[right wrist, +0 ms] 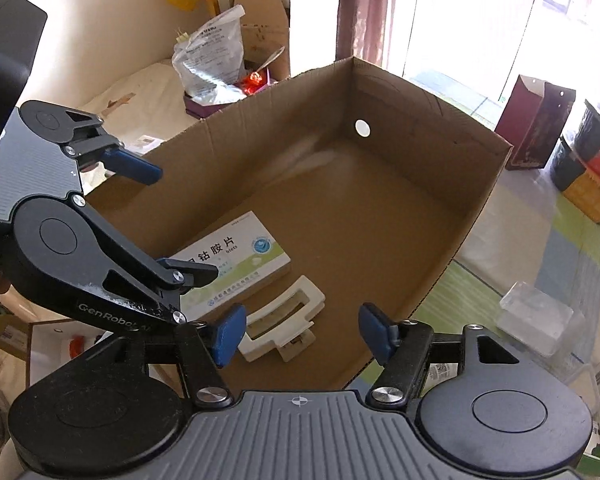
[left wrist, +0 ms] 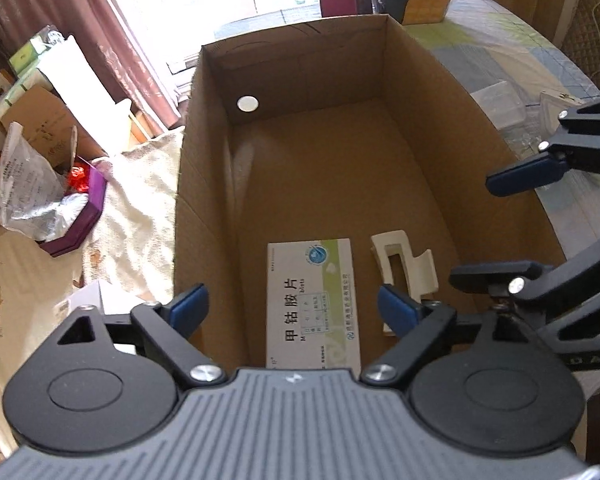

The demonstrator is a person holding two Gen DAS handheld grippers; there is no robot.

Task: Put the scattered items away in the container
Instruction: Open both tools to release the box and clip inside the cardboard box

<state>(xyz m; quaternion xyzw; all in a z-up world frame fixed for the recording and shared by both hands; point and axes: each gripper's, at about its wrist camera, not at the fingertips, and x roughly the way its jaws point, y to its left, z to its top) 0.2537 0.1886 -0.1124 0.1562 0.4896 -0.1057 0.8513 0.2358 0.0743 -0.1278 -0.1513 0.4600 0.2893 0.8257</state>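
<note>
Underneath everything lies a desk (right wrist: 512, 264) covered in a glossy cloth of pale green, blue and yellow patches, set by a bright window with dusty-pink curtains (left wrist: 112, 12); beside it, a cream towel-textured surface (left wrist: 140, 208) carries a purple hexagonal tin (left wrist: 82, 224) stuffed with crinkled plastic bags. An open cardboard box (right wrist: 476, 200), plain brown corrugated board with a round hole in its far wall, stands on the desk. On its floor lie a flat white-and-green medicine carton (left wrist: 310, 300) and, just beside it, a cream plastic hair claw (left wrist: 406, 272) with a rectangular slot. Both grippers hover above the box's near end, the left gripper (left wrist: 292, 310) and the right gripper (right wrist: 302, 334) each spread wide with nothing between their blue rubber pads. A clear plastic block (right wrist: 536, 318) rests on the cloth outside the box
</note>
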